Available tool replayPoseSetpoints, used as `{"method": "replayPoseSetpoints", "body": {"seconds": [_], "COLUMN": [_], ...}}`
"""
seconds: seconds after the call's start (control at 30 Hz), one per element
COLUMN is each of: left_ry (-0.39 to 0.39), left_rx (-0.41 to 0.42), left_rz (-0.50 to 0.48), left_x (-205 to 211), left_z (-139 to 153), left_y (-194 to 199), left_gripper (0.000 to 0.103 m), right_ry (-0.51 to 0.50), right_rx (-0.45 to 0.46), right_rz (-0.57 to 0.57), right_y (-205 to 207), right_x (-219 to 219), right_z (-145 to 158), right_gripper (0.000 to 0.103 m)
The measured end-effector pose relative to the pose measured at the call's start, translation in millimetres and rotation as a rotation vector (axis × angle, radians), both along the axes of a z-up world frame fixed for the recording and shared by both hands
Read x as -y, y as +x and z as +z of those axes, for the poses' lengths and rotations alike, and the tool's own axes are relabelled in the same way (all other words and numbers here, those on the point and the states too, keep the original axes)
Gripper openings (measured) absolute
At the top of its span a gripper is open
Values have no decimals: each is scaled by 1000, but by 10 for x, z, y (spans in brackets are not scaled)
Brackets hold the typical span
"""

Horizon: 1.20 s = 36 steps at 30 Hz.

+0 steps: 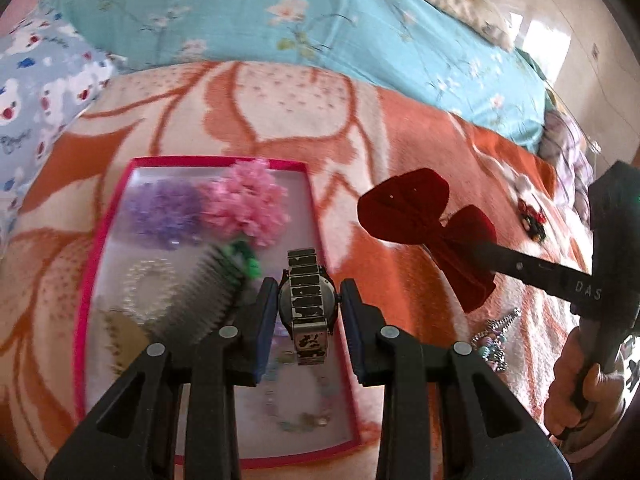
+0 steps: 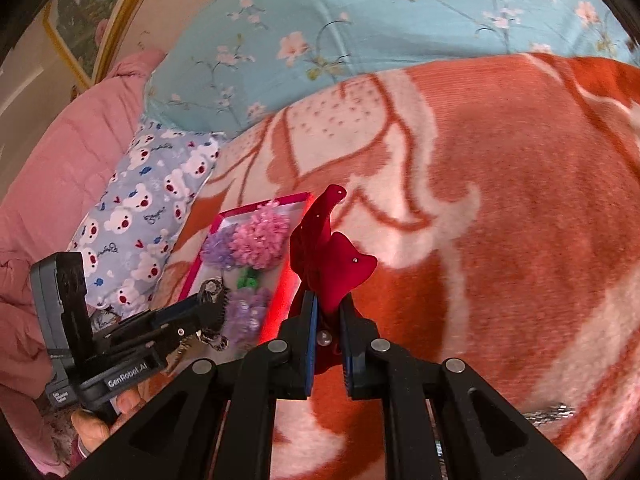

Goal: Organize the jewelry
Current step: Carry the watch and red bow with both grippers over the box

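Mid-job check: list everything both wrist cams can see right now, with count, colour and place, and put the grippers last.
watch: one, silver and black, in the left jaws above the tray
bow: one, dark red velvet, in the right jaws, right of the tray
tray: one, pink rim, pale floor, on the blanket
pompoms: one pink and one purple at the tray's far end; a further purple one shows in the right view
green piece: one, below the pink pompom
comb: one, dark, in the tray
bead bracelets: two, one white, one pastel, in the tray
loose trinkets: several, mixed colours, on the blanket at right
blanket: one, orange and cream
pillows: blue bear-print, turquoise floral
left gripper: black, closed on the watch
right gripper: black, closed on the bow
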<state>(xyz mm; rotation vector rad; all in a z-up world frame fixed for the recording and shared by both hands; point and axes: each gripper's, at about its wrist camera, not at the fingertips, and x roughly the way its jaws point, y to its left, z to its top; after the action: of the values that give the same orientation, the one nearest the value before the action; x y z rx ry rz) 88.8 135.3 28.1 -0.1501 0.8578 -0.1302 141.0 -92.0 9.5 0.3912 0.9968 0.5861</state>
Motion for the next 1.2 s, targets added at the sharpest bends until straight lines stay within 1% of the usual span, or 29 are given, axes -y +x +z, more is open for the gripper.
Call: {"method": "replayPoseSetpoints", "body": {"seconds": [0.13,0.33,0.53,0.67,0.87,1.07,1.2], "left_ry": [0,2,7,12,30,48,54], "left_rx": [12,8,2,-13,-39,-79,-100], "left_rz": [50,115,164,186,206,213,213], "left_x": [-266,-608,-844,-953,-1044,-1060,-1049], "left_z": [40,39,-19,-92,-220,-398,-489], "left_y": [-23,-13,20,86,219,346,378], "left_gripper": [29,29,29,29,29,29,29], "right_ry": [11,20,36,28,15,-5,-10], "right_rx": [4,10,3,-5,-43,-72,-78], "right_rz": [33,72,102,118,131,135,136], "right_y": [17,58,109,144,224,273,285], "right_x": [-220,-554,-822,-985,-1139,-1229,-1229], "right_z": [23,45,18,-50,-249,-411,-443], "right_gripper": [10,10,10,10,10,10,10]}}
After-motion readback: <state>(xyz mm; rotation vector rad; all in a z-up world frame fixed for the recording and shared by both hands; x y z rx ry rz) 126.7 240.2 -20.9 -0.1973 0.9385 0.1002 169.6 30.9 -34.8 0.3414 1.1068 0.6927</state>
